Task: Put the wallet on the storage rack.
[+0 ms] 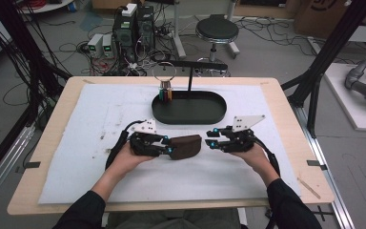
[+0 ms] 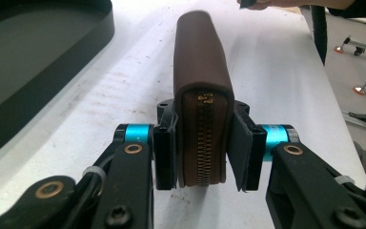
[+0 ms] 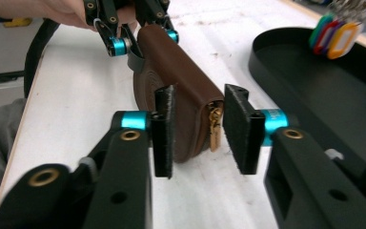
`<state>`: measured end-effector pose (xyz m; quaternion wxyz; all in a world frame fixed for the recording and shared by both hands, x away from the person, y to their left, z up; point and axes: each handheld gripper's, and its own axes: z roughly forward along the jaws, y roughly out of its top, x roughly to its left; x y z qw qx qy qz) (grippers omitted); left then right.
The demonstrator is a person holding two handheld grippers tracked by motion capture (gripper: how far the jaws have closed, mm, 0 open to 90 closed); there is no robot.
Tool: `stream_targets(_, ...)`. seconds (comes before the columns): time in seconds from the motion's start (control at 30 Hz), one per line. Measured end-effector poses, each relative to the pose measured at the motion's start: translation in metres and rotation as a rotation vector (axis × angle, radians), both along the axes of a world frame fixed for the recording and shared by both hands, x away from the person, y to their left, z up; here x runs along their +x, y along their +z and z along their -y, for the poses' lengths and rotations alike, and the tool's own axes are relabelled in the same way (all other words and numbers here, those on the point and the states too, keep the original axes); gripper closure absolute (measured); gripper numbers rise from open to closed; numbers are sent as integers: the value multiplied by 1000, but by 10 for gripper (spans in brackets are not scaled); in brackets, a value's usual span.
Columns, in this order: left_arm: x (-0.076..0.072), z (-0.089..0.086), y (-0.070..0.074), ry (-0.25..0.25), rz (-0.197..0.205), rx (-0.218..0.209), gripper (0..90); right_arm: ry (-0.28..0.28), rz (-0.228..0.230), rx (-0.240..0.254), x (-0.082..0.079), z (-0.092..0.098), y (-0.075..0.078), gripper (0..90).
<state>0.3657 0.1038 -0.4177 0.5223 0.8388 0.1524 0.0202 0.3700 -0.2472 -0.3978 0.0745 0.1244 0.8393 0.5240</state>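
A brown zip pouch (image 1: 186, 146) lies on its narrow edge on the white mat, between the two hands. My left gripper (image 1: 171, 150) is shut on its left end. In the left gripper view the pads (image 2: 164, 152) press both sides of the pouch (image 2: 202, 71), with the brass zip facing the camera. My right gripper (image 1: 210, 143) is at the pouch's other end and stands open. In the right gripper view its pads (image 3: 164, 129) flank the pouch's end (image 3: 181, 71) and the brass zip pull without pressing on it. The left gripper (image 3: 143, 40) holds the far end there.
A black oval tray (image 1: 190, 119) sits just behind the grippers, with a thin black stand (image 1: 189, 78) rising from it. Coloured key tags (image 1: 166, 93) hang on a ring at its left end. The white mat (image 1: 100, 167) covers most of the wooden table.
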Motion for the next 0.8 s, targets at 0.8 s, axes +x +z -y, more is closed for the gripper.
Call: stream_targets(0.8, -9, -6, 33, -124, 31, -154, 669, 47, -93, 82, -4, 10, 15, 322)
